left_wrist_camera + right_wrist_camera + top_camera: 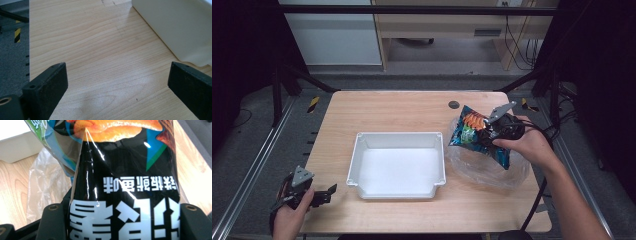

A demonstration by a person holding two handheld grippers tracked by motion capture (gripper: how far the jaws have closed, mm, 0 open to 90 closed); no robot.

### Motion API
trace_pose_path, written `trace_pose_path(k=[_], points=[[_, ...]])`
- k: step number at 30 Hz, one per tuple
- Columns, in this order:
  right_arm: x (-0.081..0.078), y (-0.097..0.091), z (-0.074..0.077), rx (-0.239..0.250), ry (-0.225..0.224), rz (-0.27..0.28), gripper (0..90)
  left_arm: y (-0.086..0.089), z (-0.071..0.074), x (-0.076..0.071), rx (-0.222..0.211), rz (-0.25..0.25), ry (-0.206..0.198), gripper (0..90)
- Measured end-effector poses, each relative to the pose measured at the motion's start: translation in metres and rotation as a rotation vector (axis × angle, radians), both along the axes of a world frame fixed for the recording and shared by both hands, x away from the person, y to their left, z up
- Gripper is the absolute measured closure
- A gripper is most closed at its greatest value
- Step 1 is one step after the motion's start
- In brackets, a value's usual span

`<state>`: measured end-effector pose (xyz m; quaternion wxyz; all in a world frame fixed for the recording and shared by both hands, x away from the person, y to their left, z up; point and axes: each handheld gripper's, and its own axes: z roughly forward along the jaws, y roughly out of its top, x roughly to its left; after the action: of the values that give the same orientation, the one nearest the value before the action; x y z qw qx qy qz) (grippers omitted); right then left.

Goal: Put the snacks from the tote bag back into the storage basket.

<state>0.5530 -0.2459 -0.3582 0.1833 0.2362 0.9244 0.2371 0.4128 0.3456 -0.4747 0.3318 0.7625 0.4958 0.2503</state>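
The right gripper (486,131) is closed on a snack bag (473,131), a glossy black and blue packet with orange chips printed on it. In the right gripper view the bag (125,182) fills the space between the two black jaws, its lower end pinched between them and its white lettering upside down. The bag is held over the right side of the surface (412,107), above a crumpled clear plastic bag (492,167) that lies near the right edge. Whether the snack bag touches the plastic beneath it cannot be told. The right hand (524,142) wraps the gripper body from the right, with the forearm running back toward the near right corner and the gripper's grey plate tilted up toward the far edge.

The left gripper (324,192) is wide open and holds nothing. In the left gripper view its jaws stand far apart over bare wood (100,62), with the outer wall of the white tray (175,30) ahead to the right. The left hand (292,215) holds it low at the near left corner, jaws pointing toward the tray.

The white tray (354,160) sits in the middle of the surface, between the two grippers, just beside the plastic bag's left edge.
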Motion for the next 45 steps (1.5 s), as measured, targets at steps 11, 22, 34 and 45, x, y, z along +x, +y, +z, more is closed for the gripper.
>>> trace_pose_path(k=[11, 22, 34, 45], points=[[0.001, 0.007, -0.015, 0.006, 0.028, 0.012, 38.3, 0.000, 0.000, 0.000, 0.000, 0.000, 0.001, 2.6], [-0.001, 0.008, -0.007, 0.010, 0.013, 0.017, 38.3, 0.000, 0.000, 0.000, 0.000, 0.000, 0.000, 2.6], [-0.008, 0.013, 0.004, 0.017, -0.020, 0.027, 38.5, 0.000, 0.000, 0.000, 0.000, 0.001, 0.001, 2.5], [-0.022, 0.026, 0.017, 0.017, -0.054, 0.054, 38.6, 0.000, 0.000, 0.000, 0.000, 0.005, 0.000, 2.6]])
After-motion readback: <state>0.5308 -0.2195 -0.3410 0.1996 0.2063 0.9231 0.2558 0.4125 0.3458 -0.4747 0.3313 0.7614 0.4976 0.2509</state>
